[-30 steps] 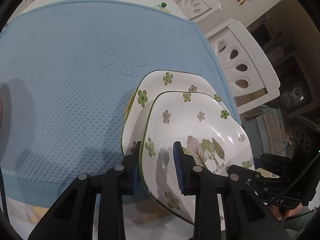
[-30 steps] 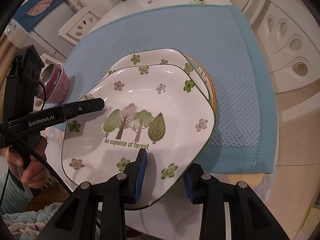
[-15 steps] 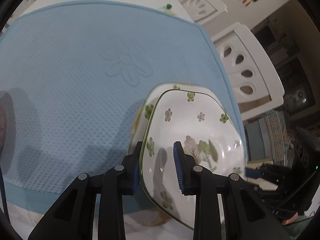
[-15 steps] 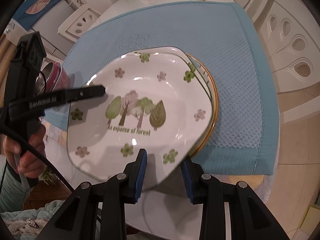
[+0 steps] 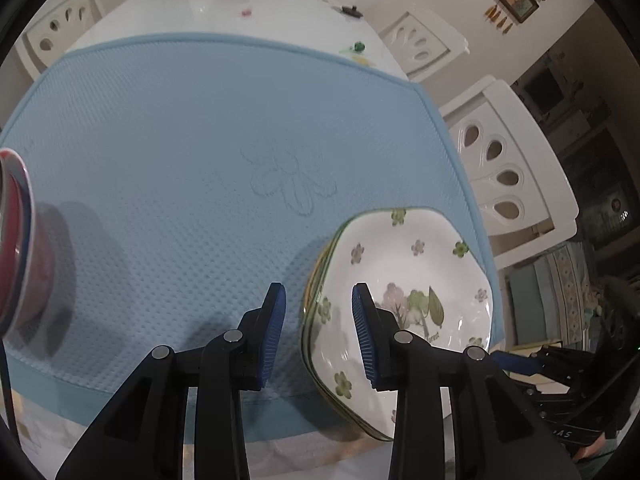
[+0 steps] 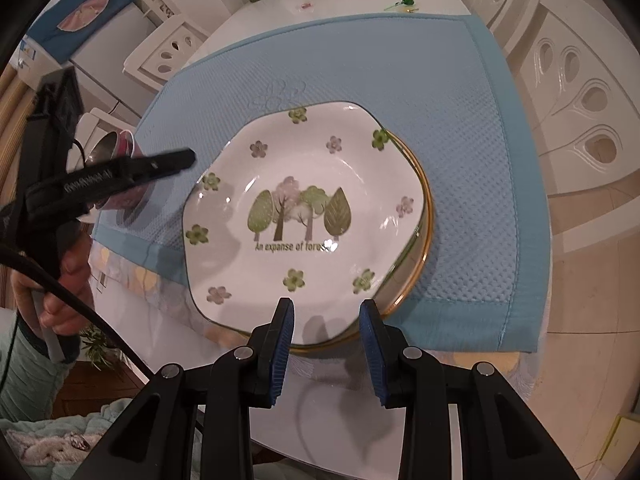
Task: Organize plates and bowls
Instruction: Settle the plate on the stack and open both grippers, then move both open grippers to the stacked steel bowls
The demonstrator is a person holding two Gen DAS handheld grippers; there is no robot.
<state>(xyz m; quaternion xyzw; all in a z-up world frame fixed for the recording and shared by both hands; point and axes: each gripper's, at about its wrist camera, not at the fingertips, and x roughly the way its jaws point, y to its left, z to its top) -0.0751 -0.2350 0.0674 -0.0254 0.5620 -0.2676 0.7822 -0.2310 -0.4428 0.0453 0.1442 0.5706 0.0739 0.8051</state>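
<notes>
Top plate (image 6: 304,216) set down on stack, near mat (image 6: 460,120) edge.
Left claw (image 5: 318,320) just opened, straddling plate's left rim, pads clear; right claw (image 6: 326,336) released, empty, rim just ahead.

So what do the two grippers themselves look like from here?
Both are matt black plastic with silver rivets at the linkage joints. The left gripper and right gripper each carry two fingers faced with ribbed blue pads. In the right wrist view the left gripper's body shows blurred white lettering, and a black cable runs past the hand holding it.
</notes>
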